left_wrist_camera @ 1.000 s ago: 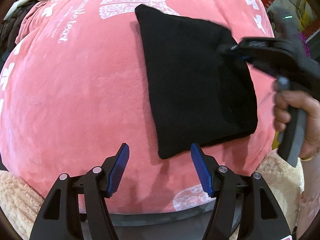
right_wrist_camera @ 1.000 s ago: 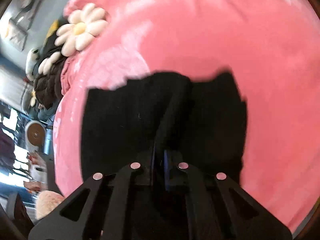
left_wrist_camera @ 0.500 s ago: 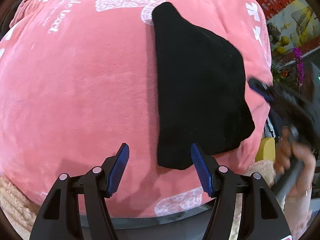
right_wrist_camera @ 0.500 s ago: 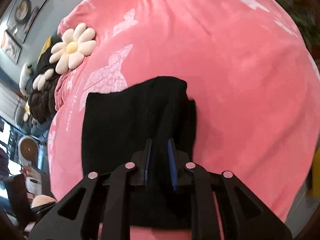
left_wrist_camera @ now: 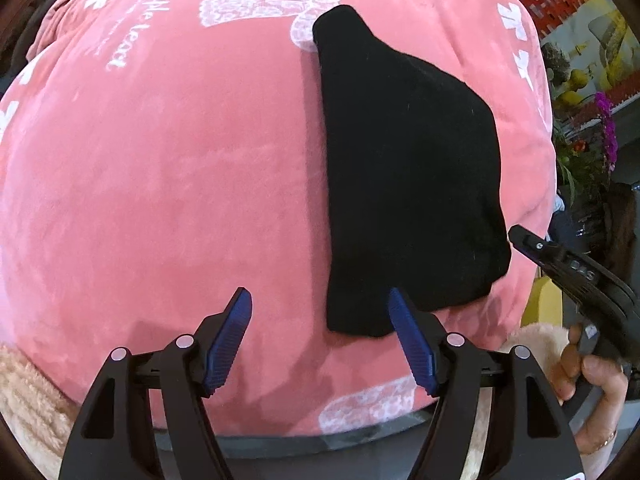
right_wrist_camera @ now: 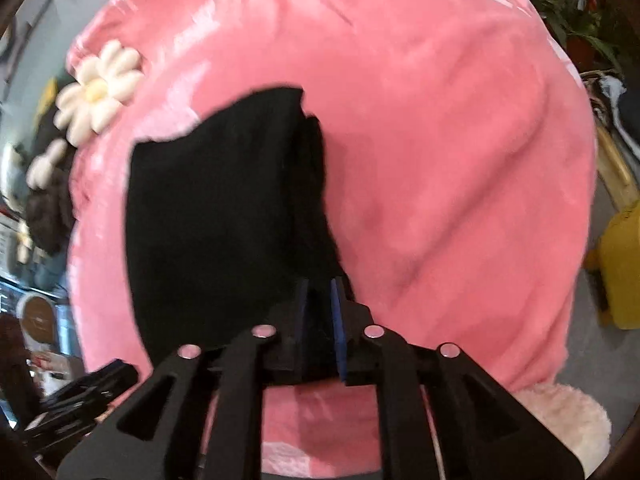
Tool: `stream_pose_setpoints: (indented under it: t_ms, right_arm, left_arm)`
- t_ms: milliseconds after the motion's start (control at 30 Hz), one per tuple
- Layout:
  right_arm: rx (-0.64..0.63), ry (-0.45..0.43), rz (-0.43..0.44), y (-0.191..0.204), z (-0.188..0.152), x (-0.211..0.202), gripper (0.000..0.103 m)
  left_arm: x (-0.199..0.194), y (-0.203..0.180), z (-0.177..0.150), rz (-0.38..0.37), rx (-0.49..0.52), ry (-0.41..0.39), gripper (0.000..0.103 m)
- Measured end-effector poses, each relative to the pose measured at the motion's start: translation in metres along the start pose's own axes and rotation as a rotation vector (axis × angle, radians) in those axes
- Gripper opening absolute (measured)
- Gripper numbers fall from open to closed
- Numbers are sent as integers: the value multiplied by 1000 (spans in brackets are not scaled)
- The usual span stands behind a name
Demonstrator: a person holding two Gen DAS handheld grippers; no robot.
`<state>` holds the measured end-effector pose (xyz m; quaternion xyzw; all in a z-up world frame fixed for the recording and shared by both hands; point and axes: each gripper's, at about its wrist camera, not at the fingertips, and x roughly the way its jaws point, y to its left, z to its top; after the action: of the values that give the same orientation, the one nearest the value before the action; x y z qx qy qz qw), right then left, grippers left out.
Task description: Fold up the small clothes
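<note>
My left gripper (left_wrist_camera: pixel 320 336) is spread wide with nothing between its blue pads (left_wrist_camera: pixel 230 338), hovering over the pink plush blanket (left_wrist_camera: pixel 160 180). The black garment (left_wrist_camera: pixel 408 184) lies flat on that blanket just ahead of my left gripper and off to its right side; its near corner sits between my two fingers' line, close to the right pad, though I can't tell whether they touch. The cloth tapers to a narrow point at its far end, beside a white bow print (left_wrist_camera: pixel 272 0).

My right gripper (right_wrist_camera: pixel 320 312) has its pads nearly together with only a slim gap. The near edge of the black garment (right_wrist_camera: pixel 224 220) runs right up to the fingertips, and dark shows in the gap, but the view is blurred and I can't tell if cloth is pinched there. In the left view, my right gripper (left_wrist_camera: pixel 520 236) hangs just off the garment's right edge, held by my right hand (left_wrist_camera: pixel 592 384). A white daisy cushion (right_wrist_camera: pixel 98 92) sits far ahead to my right gripper's left.
</note>
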<state>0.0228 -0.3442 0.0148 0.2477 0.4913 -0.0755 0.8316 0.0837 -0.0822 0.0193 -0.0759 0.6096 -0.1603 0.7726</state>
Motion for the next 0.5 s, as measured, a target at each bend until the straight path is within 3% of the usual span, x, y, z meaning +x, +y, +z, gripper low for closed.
stream_pose_setpoints:
  t_ms: [33, 67, 200, 333, 367, 400, 433, 500]
  right_arm:
    - [-12, -19, -19, 0, 2, 1, 74]
    - [-35, -44, -25, 1, 4, 2, 78]
    - [-46, -23, 39, 2, 8, 20, 78]
    - [-40, 19, 70, 10, 7, 41, 78]
    - [-41, 34, 97, 13, 7, 46, 73]
    - [-39, 44, 118, 13, 5, 48, 56]
    - [-31, 52, 126, 15, 4, 50, 43]
    - [-39, 57, 143, 20, 2, 49, 22]
  left_arm:
    - [4, -1, 5, -6, -5, 2, 72]
    - [12, -2, 14, -28, -24, 7, 74]
    - [39, -5, 38, -96, -104, 60, 74]
    - [60, -8, 56, -99, -128, 100, 76]
    - [59, -9, 57, -99, -125, 98, 76]
    - [57, -12, 58, -95, -98, 85, 69]
    - [54, -17, 59, -108, -47, 80, 44]
    - [48, -20, 58, -113, -3, 77, 30]
